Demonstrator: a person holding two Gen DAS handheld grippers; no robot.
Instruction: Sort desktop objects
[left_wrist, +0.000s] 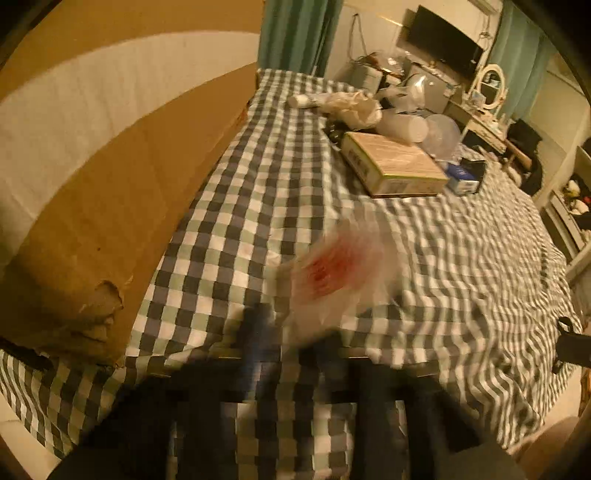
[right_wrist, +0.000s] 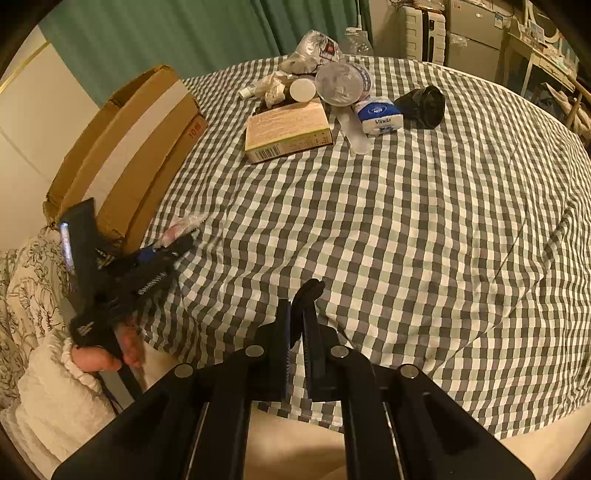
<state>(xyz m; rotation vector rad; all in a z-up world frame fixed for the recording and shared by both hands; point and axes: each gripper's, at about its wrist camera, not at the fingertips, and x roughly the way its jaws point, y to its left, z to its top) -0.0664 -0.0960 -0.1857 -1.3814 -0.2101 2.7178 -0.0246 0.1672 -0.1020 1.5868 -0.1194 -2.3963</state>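
both jaws closed — left gripper (right_wrist: 184, 242) pinching clear wrapper (left_wrist: 332, 280).

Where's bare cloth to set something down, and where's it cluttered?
Free: the wide checked cloth between the right gripper and the flat box, out to the right edge. Crowded: the far pile around that box, tissue pack and black roll, and the left side by the cardboard box and left gripper.

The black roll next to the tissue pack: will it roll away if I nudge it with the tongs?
Probably yes. The black roll lies on its side on the checked cloth, so a nudge across its round side may send it rolling. It looks like wound thin film, so likely light and soft under pressure. The tissue pack may block it leftward.
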